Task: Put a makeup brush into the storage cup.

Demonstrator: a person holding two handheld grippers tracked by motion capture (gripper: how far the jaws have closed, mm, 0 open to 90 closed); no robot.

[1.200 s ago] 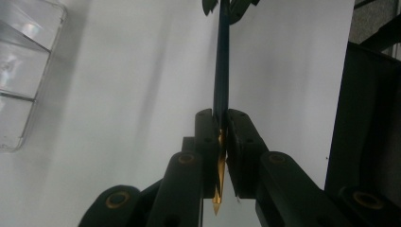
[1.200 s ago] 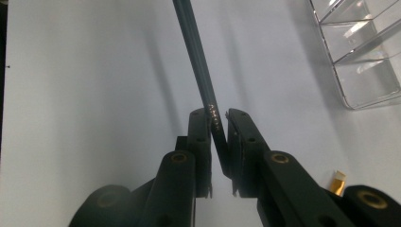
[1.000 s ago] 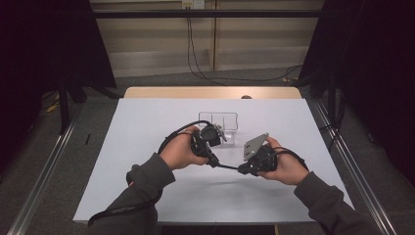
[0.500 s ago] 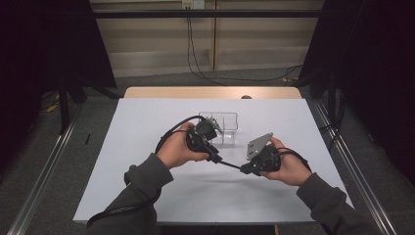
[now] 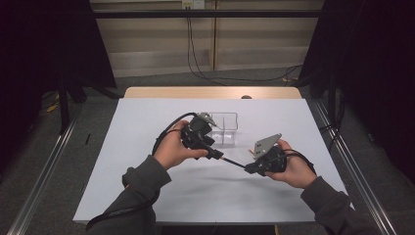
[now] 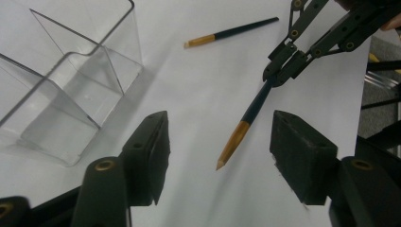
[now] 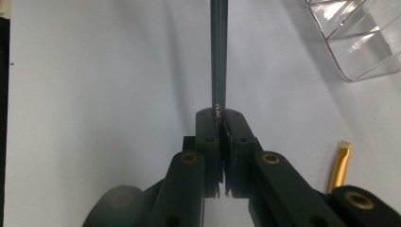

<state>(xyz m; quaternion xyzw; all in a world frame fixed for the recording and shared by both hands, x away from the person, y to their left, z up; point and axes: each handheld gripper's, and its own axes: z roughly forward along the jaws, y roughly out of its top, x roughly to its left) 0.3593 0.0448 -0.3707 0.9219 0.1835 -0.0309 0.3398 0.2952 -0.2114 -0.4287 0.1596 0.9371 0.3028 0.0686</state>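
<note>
A: Table (image 5: 122, 161) under all; clear box (image 6: 71, 85) left of the left gripper (image 6: 220, 146)?

B: Yes. Its jaws have just been opening, brush (image 6: 246, 120) tip between, untouched. Right gripper (image 7: 221, 130) clamps the brush's dark handle above the table.

small pale lettering on dark brush handle (image 7: 218, 111), possibly unreadable

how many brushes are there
2. One brush is held by the right hand-held gripper, its gold tip between the open jaws of the left hand-held gripper. The other brush lies on the table beyond. More may be hidden.
</note>
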